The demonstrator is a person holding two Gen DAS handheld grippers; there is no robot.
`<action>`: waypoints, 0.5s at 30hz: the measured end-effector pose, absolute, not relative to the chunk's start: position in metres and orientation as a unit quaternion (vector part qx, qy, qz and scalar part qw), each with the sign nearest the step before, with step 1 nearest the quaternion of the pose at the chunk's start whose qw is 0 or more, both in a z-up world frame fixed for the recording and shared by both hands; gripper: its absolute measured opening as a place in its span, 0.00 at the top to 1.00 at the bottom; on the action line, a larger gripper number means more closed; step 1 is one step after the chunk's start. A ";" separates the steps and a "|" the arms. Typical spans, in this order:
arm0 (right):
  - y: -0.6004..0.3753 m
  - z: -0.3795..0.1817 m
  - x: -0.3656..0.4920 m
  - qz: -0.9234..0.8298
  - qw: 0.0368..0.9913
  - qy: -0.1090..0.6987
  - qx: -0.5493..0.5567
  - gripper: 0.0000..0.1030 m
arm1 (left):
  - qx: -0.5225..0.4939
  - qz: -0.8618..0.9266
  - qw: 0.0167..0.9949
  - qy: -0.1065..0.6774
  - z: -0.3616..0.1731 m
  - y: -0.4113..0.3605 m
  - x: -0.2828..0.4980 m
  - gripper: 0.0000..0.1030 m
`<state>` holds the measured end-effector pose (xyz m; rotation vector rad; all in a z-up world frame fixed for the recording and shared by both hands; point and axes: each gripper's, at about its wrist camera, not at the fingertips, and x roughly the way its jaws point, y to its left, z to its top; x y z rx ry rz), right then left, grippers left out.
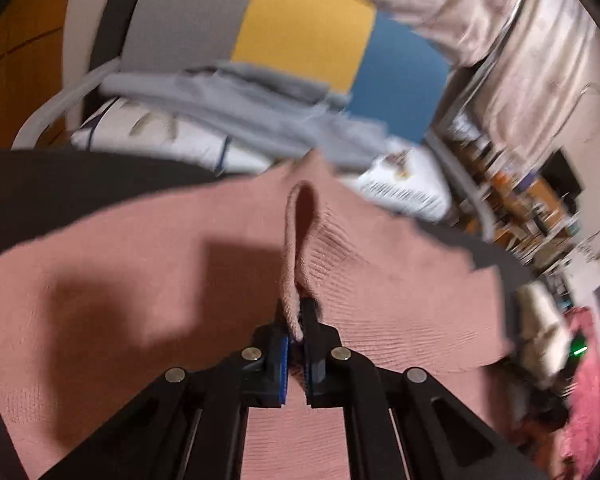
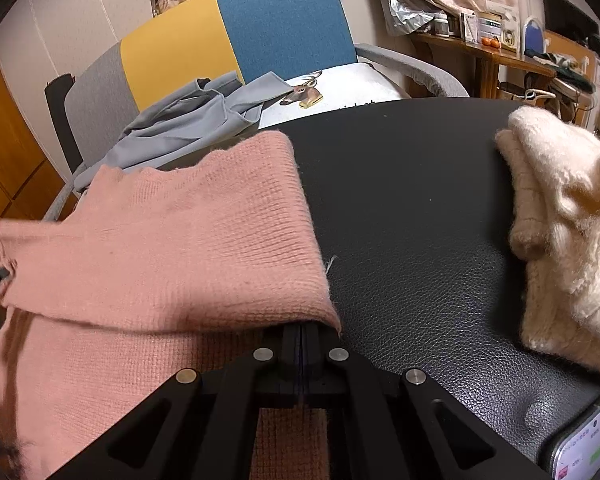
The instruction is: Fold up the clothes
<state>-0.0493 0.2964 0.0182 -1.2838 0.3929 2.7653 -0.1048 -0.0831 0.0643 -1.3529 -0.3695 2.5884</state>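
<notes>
A: Where's the pink sweater [image 2: 172, 240]?

B: On the black bench [image 2: 412, 216], one part doubled over. The left hand-held gripper [image 1: 295, 320] pinches a fabric ridge; the right hand-held gripper [image 2: 302, 334] clamps its edge.

A: Finished?

B: Judging by that, no; more folds remain.

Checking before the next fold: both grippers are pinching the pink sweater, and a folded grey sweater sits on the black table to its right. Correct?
Nearly. In the right wrist view the folded sweater on the black table is cream, not grey. Both the left gripper and right gripper do pinch the pink sweater.
</notes>
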 end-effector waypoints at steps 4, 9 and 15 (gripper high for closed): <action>0.292 0.020 -0.052 0.898 0.038 0.112 -0.423 1.00 | -0.457 0.874 0.089 -0.142 0.030 -0.087 -0.098 0.94; 0.307 0.038 -0.041 0.883 -0.029 0.157 -0.441 0.98 | -0.427 0.869 0.114 -0.222 0.019 -0.103 -0.084 0.90; 0.312 0.106 -0.024 0.926 -0.056 0.093 -0.363 0.98 | -0.406 0.842 0.150 -0.321 -0.002 -0.126 -0.083 0.90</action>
